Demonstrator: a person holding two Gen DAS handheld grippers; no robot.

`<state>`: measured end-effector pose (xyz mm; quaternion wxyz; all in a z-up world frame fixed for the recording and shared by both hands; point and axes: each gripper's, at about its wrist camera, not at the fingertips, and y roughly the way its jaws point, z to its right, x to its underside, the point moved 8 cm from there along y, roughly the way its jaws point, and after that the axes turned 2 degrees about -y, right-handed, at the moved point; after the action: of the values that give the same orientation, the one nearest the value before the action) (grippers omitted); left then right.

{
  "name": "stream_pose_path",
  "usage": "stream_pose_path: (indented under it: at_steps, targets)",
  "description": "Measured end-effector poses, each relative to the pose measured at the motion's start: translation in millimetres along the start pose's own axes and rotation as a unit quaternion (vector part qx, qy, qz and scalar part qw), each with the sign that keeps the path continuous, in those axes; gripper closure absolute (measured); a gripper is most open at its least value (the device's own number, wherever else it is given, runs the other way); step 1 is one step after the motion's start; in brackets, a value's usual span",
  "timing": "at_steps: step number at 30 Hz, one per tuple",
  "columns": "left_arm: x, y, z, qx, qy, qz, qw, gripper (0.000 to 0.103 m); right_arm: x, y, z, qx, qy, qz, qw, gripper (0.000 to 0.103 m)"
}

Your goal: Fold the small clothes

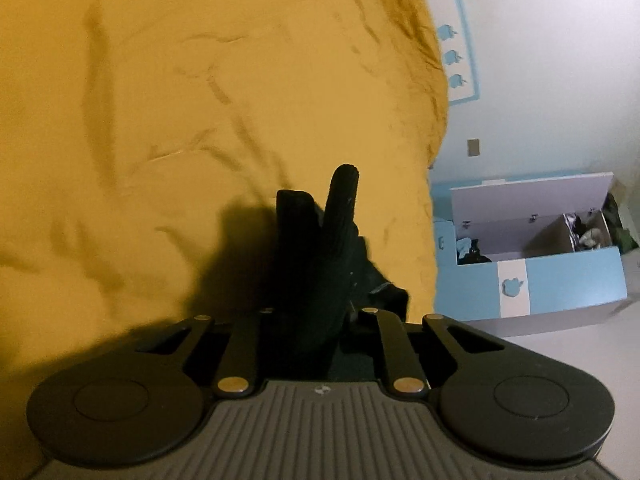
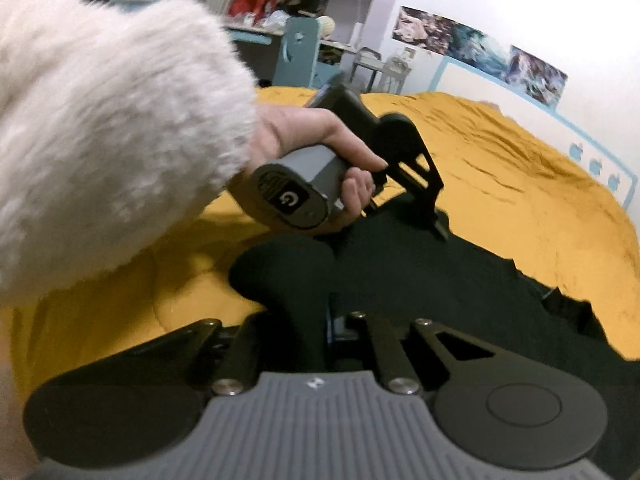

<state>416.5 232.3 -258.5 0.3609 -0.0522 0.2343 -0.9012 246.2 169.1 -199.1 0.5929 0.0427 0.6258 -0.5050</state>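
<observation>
A black garment lies spread on a yellow bedspread. In the right wrist view, a hand in a fluffy white sleeve holds my left gripper, whose tips press into the garment's far edge. My right gripper is shut on the near edge of the same cloth, and the fabric hides its right finger. In the left wrist view, my left gripper is shut with a bunch of the black garment pinched between its two fingers above the bedspread.
Beyond the bed's right edge, an open blue and white chest stands on the floor against the wall. Across the room are a desk and cluttered shelves, with a blue chair in front.
</observation>
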Motion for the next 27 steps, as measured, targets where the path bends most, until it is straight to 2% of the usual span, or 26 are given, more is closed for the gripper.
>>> stream_pose_path:
  at_steps: [4,7,8,9,11,14,17,18,21,22,23,26,27]
  targets:
    - [5,-3,35,-0.029,0.018,0.014,0.9993,0.086,-7,-22,19,0.0,0.032,0.015,0.999,0.103]
    - [14,3,65,-0.045,0.034,0.026,0.9981,0.086,-7,-45,43,0.015,0.055,0.03,0.998,0.103]
    - [18,6,76,-0.054,0.043,0.028,0.9972,0.086,-5,-62,63,0.028,0.08,0.041,0.996,0.103]
    - [22,10,86,-0.06,0.05,0.03,0.9965,0.086,-5,-62,63,0.028,0.08,0.041,0.996,0.103]
    - [32,21,108,-0.067,0.066,0.03,0.9951,0.086,0,-89,95,0.056,0.107,0.057,0.991,0.103]
    - [50,47,142,-0.066,0.092,0.011,0.9936,0.086,7,-106,117,0.074,0.12,0.064,0.988,0.103]
    - [71,74,170,-0.076,0.123,0.003,0.9894,0.086,30,-136,164,0.101,0.163,0.073,0.979,0.103]
    - [79,85,179,-0.08,0.133,0.001,0.988,0.086,30,-136,164,0.101,0.163,0.073,0.979,0.103]
    - [98,112,191,-0.083,0.142,-0.007,0.9864,0.086,52,-155,196,0.124,0.194,0.076,0.97,0.103]
    - [105,123,193,-0.085,0.145,-0.012,0.9858,0.086,67,-165,217,0.136,0.215,0.077,0.964,0.103]
    - [111,134,197,-0.088,0.147,-0.015,0.9851,0.086,67,-165,217,0.136,0.215,0.077,0.964,0.103]
    - [129,165,204,-0.099,0.157,-0.028,0.9822,0.086,101,-176,256,0.159,0.255,0.071,0.951,0.103]
    - [134,176,207,-0.103,0.161,-0.033,0.9811,0.086,101,-176,256,0.159,0.255,0.071,0.951,0.103]
